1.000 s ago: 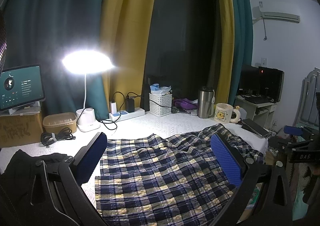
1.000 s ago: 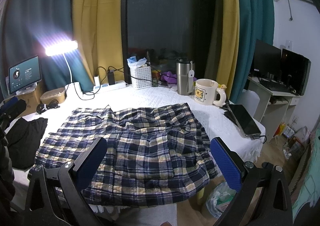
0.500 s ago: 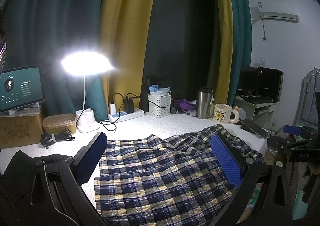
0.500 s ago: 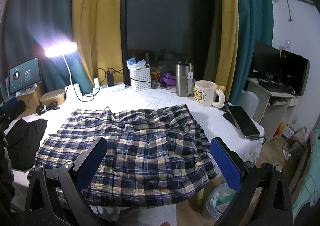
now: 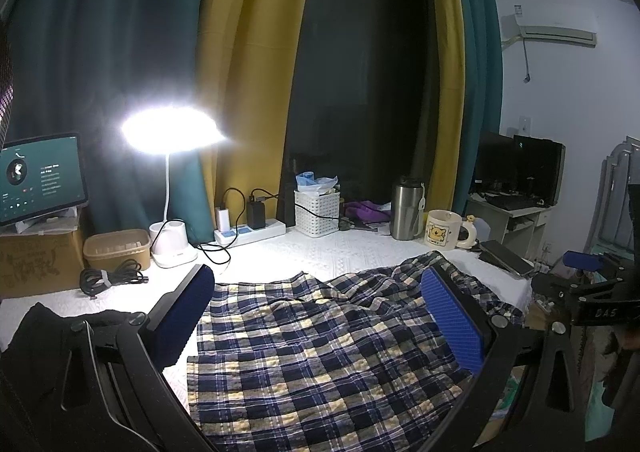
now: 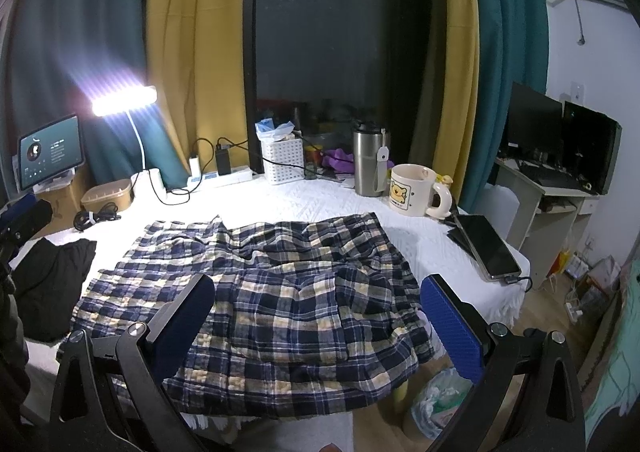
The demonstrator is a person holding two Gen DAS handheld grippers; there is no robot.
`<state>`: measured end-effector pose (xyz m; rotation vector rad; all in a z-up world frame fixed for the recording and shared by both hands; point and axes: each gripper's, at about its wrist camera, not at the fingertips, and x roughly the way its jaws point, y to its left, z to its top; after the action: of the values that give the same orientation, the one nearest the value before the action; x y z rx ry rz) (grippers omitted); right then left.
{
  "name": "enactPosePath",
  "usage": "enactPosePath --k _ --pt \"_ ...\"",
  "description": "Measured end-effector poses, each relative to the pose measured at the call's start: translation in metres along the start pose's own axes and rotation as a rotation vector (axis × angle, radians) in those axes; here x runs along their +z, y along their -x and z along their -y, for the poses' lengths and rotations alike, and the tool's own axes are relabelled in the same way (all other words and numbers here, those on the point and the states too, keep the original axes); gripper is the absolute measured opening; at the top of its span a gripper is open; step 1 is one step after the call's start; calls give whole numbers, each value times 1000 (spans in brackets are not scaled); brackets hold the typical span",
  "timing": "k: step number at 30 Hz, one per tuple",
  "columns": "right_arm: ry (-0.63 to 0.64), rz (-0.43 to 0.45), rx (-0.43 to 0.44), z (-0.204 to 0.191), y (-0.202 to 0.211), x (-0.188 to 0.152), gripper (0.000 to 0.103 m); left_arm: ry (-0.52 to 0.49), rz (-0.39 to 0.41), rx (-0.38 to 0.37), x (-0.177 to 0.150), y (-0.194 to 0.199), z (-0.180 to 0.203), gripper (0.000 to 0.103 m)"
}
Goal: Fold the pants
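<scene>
Blue, white and yellow plaid pants [image 5: 320,348] [image 6: 272,292] lie spread and rumpled across the white table [image 6: 320,204], their near edge hanging over the front. My left gripper [image 5: 316,316] hovers open above the left part of the pants, nothing between its blue pads. My right gripper [image 6: 316,316] is open too, held above the near right part of the pants. In the left wrist view the right gripper's body [image 5: 592,292] shows at the far right; in the right wrist view the left gripper's fingertip [image 6: 24,212] shows at the far left.
A black garment [image 6: 52,284] lies left of the pants. Along the back stand a lit lamp [image 5: 170,244], power strip [image 5: 250,232], white basket [image 5: 317,207], steel flask [image 6: 370,162] and mug [image 6: 412,190]. A phone [image 6: 486,246] lies at the right edge. A tablet [image 5: 40,176] sits on a box.
Both grippers have drifted back and up a little, so the table shows slightly smaller and lower. The pants have not moved.
</scene>
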<state>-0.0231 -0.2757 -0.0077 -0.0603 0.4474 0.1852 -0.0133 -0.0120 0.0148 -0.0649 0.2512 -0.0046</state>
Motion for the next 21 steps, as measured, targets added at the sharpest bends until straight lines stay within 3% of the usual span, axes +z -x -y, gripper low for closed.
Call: enactPosePath --k 11,21 --pt "2 -19 14 2 -17 9 103 -11 -6 7 8 -11 2 102" --pt "-12 -83 12 18 -70 18 103 -33 -59 25 16 -54 -2 102"
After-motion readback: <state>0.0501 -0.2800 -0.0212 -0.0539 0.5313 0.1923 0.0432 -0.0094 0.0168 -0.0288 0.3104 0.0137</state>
